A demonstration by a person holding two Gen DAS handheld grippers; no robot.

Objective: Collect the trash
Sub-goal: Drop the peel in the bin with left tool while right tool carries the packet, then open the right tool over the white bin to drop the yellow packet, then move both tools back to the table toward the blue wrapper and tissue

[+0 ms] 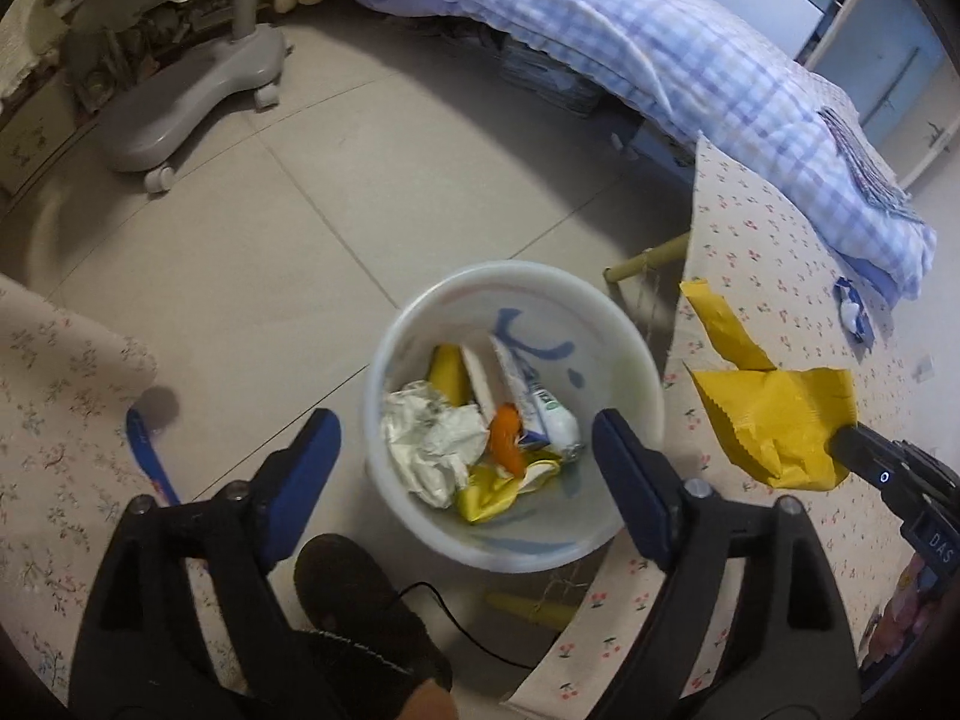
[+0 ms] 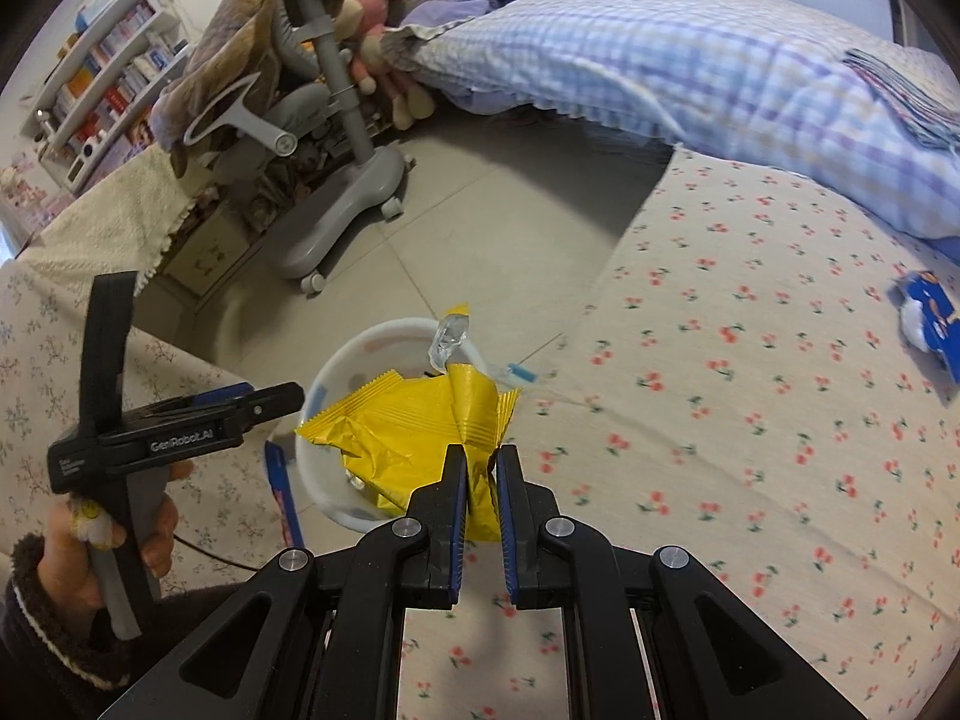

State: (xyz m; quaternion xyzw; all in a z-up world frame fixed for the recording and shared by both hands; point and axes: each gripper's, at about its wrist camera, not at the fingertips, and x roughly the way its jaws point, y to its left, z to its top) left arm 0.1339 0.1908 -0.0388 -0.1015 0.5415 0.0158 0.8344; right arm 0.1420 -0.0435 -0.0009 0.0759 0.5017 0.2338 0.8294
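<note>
A white bin (image 1: 516,269) stands on the floor and holds crumpled tissue (image 1: 432,438), an orange peel (image 1: 507,438) and several wrappers. My left gripper (image 1: 465,426) hangs right above it, jaws wide open with nothing between them. In the right wrist view the left gripper (image 2: 291,396) shows side-on beside the bin (image 2: 360,339). My right gripper (image 2: 480,462) is shut on a crinkled yellow wrapper (image 2: 408,420), held at the bin's right side over the table edge. The left wrist view shows the same yellow wrapper (image 1: 774,414) in the right gripper (image 1: 843,444).
A cherry-print tablecloth (image 2: 750,396) covers the table on the right, with a blue wrapper (image 2: 927,318) lying on it. A blue strip (image 1: 147,450) lies on the left. A grey chair base (image 1: 180,102) and a checked quilt (image 1: 690,60) lie beyond. A dark shoe (image 1: 354,594) is below the bin.
</note>
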